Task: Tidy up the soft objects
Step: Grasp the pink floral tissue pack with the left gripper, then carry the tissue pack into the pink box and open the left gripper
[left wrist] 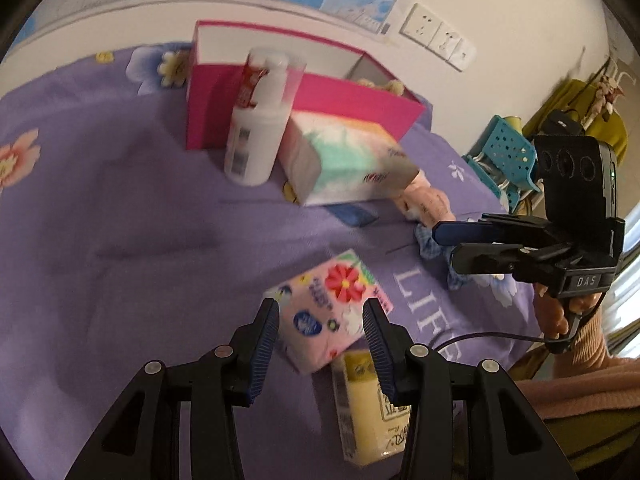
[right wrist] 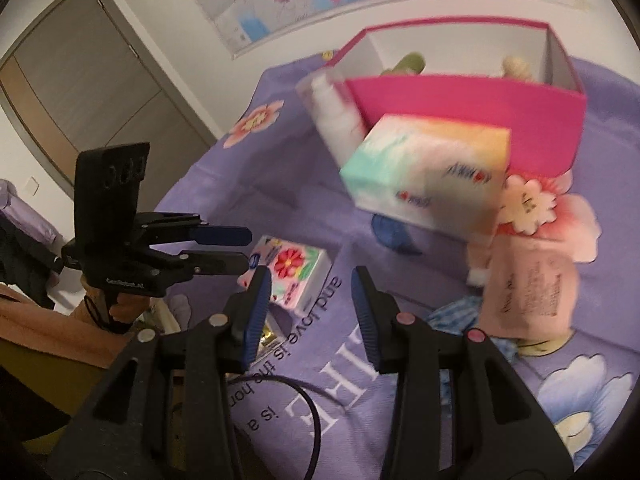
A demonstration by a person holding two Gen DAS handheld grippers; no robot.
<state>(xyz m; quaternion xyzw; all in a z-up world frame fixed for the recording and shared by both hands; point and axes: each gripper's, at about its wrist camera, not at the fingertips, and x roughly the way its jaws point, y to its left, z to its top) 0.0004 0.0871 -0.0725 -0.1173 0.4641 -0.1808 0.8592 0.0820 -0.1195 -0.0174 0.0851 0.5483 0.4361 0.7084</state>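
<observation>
in the left wrist view, the left gripper hangs over a purple sheet with flowers on it. its jaws are partly open and hold nothing, but a small pink tissue pack with a red flower lies right between the tips. a yellow pack lies just below it, near the right finger. farther back stands a white bottle, beside a big pastel tissue pack. both are in front of a pink box. a pink soft toy lies next to the big pack, and a blue checked cloth is by the right gripper, which comes in from the right, held by a hand. in the right wrist view, the right gripper is partly open too, with nothing in it, only the sheet with words under it. the pink tissue pack lies just beside its left finger. the left gripper points at that pack from the left. the big pastel pack leans on the pink box, and the pink toy lies to the right.
</observation>
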